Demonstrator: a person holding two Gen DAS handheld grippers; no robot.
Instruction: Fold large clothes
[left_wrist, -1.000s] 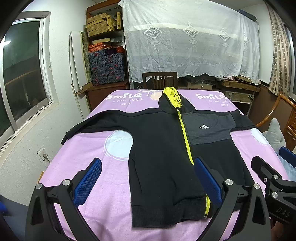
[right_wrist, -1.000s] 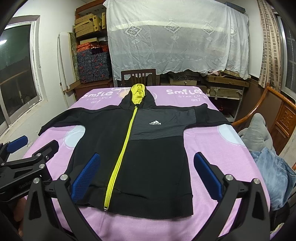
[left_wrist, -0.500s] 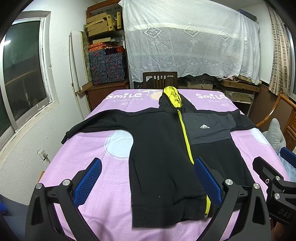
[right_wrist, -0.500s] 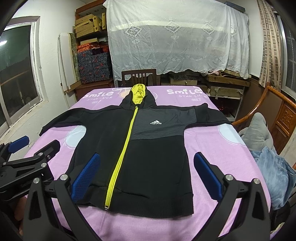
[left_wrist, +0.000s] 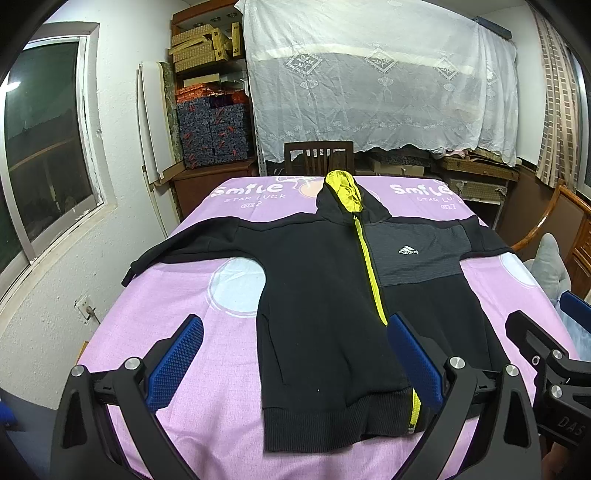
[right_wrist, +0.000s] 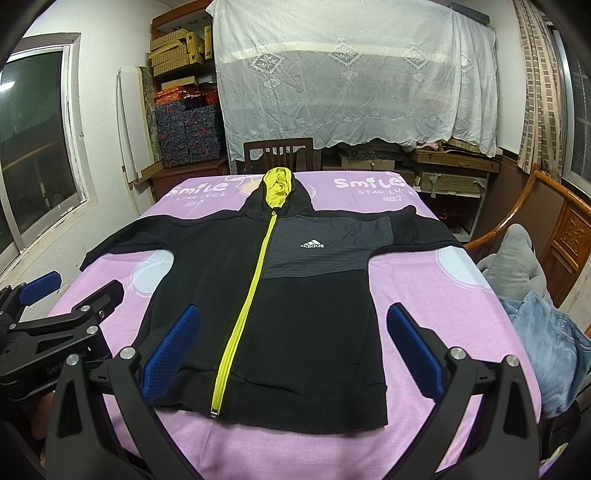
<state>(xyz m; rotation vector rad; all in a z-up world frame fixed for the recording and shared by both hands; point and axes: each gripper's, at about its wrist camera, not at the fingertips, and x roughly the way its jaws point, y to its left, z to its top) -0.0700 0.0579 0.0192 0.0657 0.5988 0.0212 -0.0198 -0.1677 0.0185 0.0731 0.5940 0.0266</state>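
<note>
A black zip hoodie (left_wrist: 325, 295) (right_wrist: 303, 306) with a yellow zipper, yellow hood lining and a grey chest panel lies flat, face up, on the purple sheet (left_wrist: 184, 317) (right_wrist: 436, 306). Its sleeves are spread to both sides and its hem is nearest me. My left gripper (left_wrist: 293, 360) hovers open above the hem's left half, holding nothing. My right gripper (right_wrist: 291, 349) hovers open above the hem, also empty. Each gripper shows at the edge of the other's view.
A wooden chair (left_wrist: 318, 157) stands behind the far edge of the table. A white wall and a window (left_wrist: 40, 140) run along the left. A wooden armchair (right_wrist: 546, 225) with a grey cushion and blue cloth (right_wrist: 550, 343) sits on the right.
Both views have shifted only slightly; the hoodie lies as before and both grippers stay open.
</note>
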